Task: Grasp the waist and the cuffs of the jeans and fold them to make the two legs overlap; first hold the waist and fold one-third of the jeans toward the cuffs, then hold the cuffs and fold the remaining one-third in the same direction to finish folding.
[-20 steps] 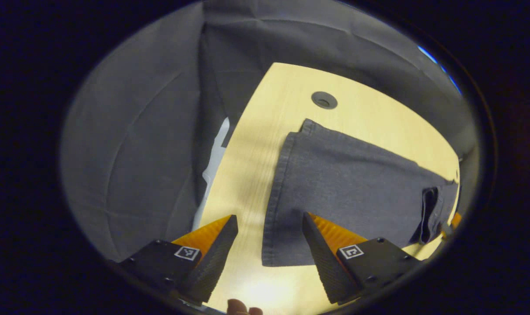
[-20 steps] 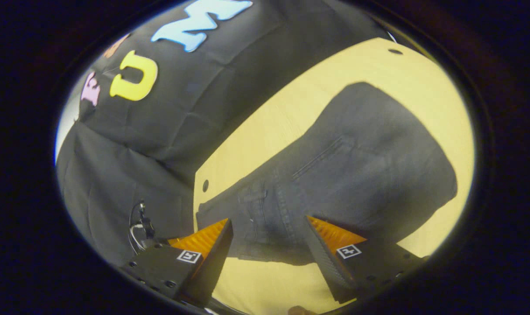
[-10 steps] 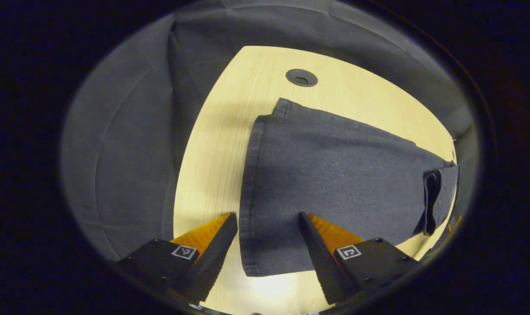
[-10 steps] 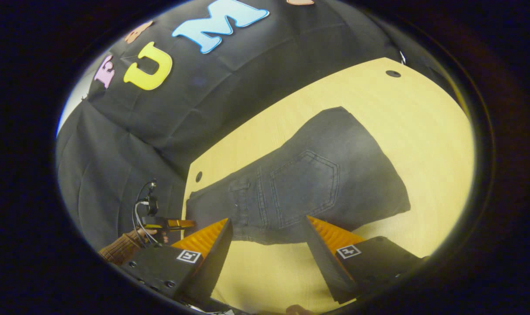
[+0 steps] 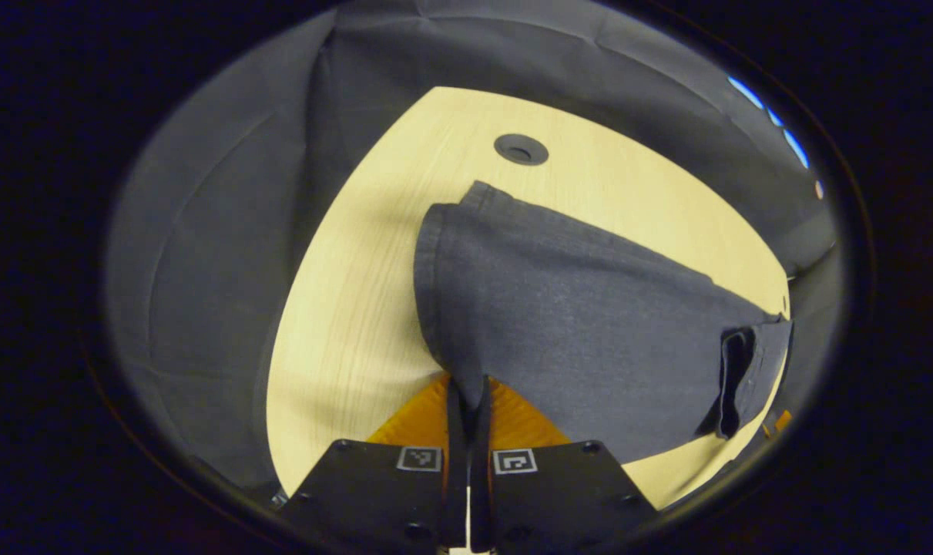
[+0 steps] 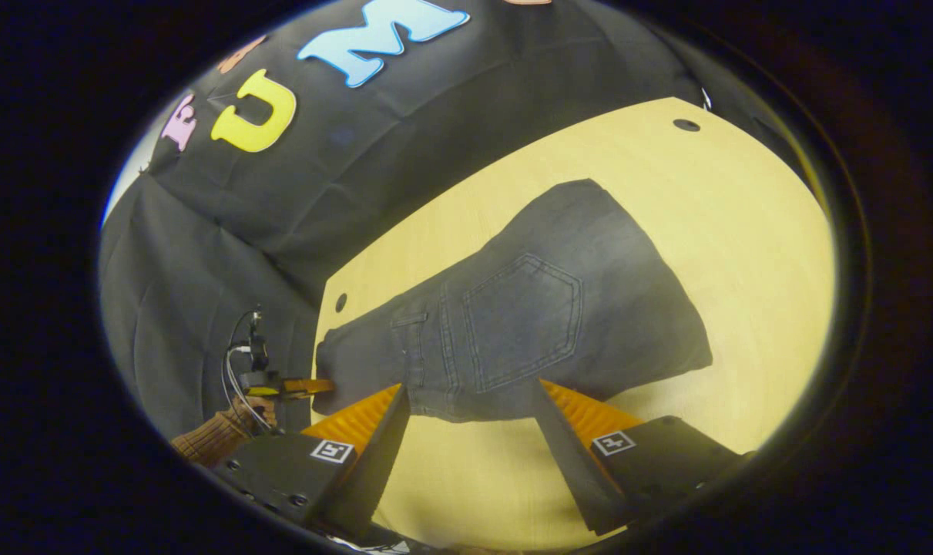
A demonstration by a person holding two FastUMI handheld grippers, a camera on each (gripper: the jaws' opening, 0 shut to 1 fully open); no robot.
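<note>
**Left gripper clamped on cuff hem; right gripper spread at waist end**

Left gripper view, near field: the left gripper (image 5: 470, 397) has its two ribbed, wedge-shaped fingers pressed together, with a pinch of the hem of the dark grey-blue denim jeans (image 5: 582, 316) caught between the tips. The cloth rises in a small peak at the pinch. Beyond it, the stitched cuff edge curves away up the view, and the doubled legs spread as a broad, matte, finely grained panel over the pale, straight-grained wooden table (image 5: 343, 324). At the far right of the panel the fabric ends in a turned-up fold with a dark opening. Past the cuff corner, a round grey grommet (image 5: 521, 149) is set in the tabletop. Creased dark booth cloth (image 5: 219, 254) stands behind the table edge.

Right gripper view, near field: the right gripper (image 6: 470, 401) holds its fingers wide apart, the waist-end edge of the jeans lying between the tips; whether either finger touches the denim cannot be told. Beyond the tips, a stitched back pocket (image 6: 524, 320) and parallel seam lines show on the denim, which lies flat on the table. To the lower left, a hand in a ribbed brown sleeve (image 6: 216, 432) holds the other gripper at the corner of the jeans.
</note>
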